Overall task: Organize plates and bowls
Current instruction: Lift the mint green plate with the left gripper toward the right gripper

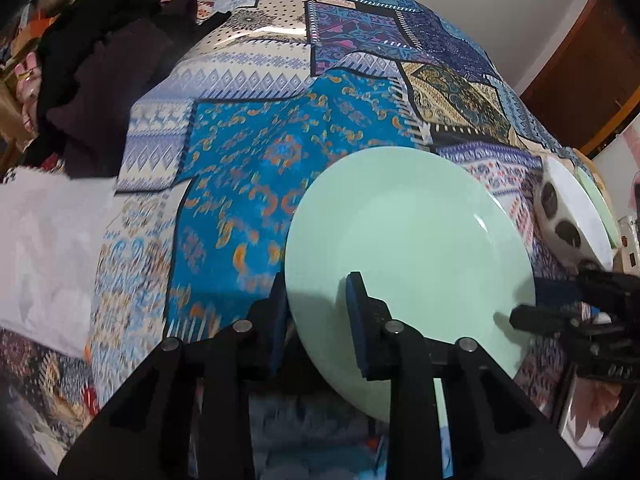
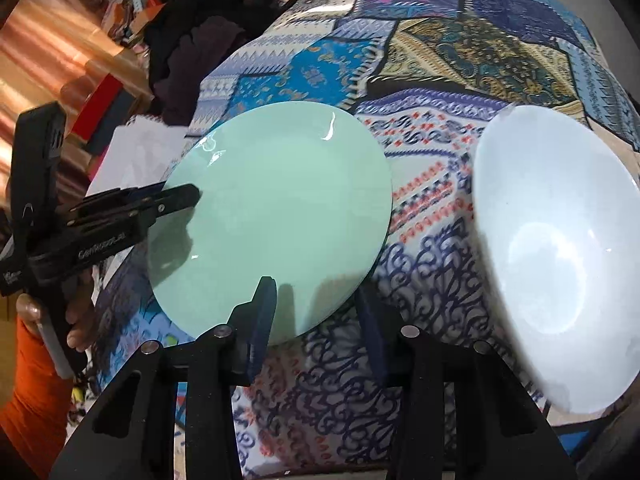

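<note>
Presently the left gripper (image 1: 320,320) is clamped on the near rim of the green plate (image 1: 408,248), over the patterned worktop (image 1: 240,152). The right gripper (image 2: 320,320) stands apart, straddling the plate's right edge. A white bowl (image 2: 556,256) sits right.

Patchwork-cloth table (image 2: 460,52), white bowl (image 2: 560,256), dark clothes (image 2: 192,56)

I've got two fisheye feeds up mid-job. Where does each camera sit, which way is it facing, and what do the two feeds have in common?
Left wrist: sits on the left gripper, facing along its fingers across the patterned tablecloth; the gripper straddles the green plate's rim.
Right wrist: sits on the right gripper, facing the same plate and the white bowl; the left gripper, a hand and an orange sleeve show.
Shared: plate, bowl, tablecloth, each other's gripper.
</note>
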